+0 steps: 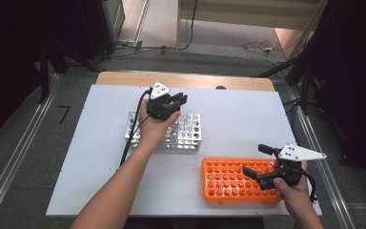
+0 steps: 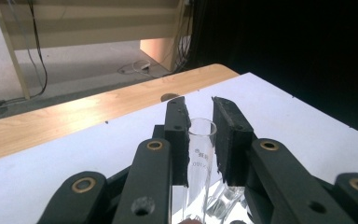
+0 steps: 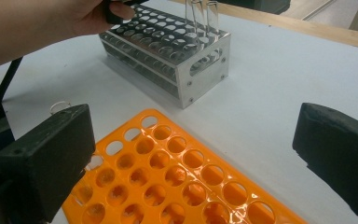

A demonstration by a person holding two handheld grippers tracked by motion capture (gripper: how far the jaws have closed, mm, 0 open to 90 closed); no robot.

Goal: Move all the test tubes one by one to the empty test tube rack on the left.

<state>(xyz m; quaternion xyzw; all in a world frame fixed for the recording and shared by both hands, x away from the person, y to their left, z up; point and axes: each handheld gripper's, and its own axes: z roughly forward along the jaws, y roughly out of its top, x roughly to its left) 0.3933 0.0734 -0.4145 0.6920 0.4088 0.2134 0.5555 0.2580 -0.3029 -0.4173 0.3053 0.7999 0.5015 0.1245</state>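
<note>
A clear glass test tube [image 2: 199, 154] stands upright between the black pads of my left gripper [image 2: 199, 114], which is shut on it just below the rim. In the high view the left gripper [image 1: 177, 101] hovers above the back of a metal tube rack [image 1: 190, 133]. In the right gripper view that metal rack [image 3: 168, 56] has two clear tubes [image 3: 200, 14] at its far end. My right gripper [image 1: 253, 160] hangs over the right end of an orange tube rack [image 1: 228, 183]. Its jaws [image 3: 191, 140] are open wide, with nothing between them, above the orange rack [image 3: 177, 177].
Both racks sit on a white board [image 1: 100, 157] over a wooden tabletop [image 1: 186, 78]. The rim of a clear tube [image 3: 60, 107] shows beside the orange rack's left corner. Cables [image 1: 257, 47] lie on the floor behind, and dark stands flank the table.
</note>
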